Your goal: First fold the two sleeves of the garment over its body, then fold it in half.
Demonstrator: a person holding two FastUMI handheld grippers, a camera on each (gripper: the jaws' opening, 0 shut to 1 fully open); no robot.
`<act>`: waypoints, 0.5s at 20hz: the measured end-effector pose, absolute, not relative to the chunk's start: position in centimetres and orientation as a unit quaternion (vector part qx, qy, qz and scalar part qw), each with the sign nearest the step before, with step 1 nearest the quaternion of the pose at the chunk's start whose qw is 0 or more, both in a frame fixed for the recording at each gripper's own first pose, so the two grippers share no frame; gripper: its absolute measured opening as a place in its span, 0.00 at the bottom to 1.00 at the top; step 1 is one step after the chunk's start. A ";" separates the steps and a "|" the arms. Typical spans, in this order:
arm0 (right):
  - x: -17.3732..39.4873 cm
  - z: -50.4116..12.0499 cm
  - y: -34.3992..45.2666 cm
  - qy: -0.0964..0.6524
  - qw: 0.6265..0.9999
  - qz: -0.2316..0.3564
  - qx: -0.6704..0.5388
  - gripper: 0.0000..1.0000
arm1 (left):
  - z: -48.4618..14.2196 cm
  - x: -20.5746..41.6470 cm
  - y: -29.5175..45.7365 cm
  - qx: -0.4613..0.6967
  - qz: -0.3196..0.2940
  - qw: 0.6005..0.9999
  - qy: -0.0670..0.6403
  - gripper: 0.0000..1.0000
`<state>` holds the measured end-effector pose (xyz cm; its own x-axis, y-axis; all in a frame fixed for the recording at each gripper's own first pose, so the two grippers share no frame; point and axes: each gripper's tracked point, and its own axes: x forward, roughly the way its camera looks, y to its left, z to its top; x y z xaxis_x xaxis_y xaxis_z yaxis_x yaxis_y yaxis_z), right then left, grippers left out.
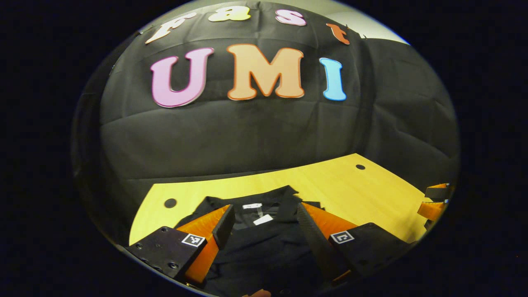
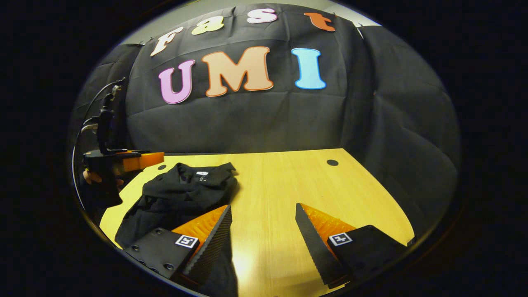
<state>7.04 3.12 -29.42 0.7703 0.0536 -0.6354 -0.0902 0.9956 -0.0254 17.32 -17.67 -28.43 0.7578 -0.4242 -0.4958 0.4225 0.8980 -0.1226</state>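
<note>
Counter [image 2: 280, 185] of yellow wood is carrying the black garment [image 2: 181, 189], which is lying bunched at its left side, collar toward the far wall. Left gripper [image 1: 262, 225] is hovering over the garment, jaws wide. Right gripper [image 2: 262, 227] is hanging over bare wood, jaws wide, holding nothing.

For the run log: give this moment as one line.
garment: black, on table | left tongs: open over garment collar | right tongs: open over bare wood, garment beside
</note>
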 end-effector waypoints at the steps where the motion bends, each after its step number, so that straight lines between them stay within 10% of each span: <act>1: 6.6 -29.9 3.8 0.342 0.938 0.048 -0.031 0.99 | -28.1 16.6 -15.5 0.000 -0.212 0.941 0.263 0.94; 10: -1.6 -34.7 8.0 0.437 0.889 0.112 -0.079 0.99 | -32.3 3.5 -1.7 0.048 -0.139 0.921 0.360 0.94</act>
<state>-1.64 7.97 -34.74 0.5937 0.1306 -0.7940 -0.2680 0.9625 -0.0421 3.51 -1.68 -32.27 0.7020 -0.2225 -0.6765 0.2913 0.9566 -0.0124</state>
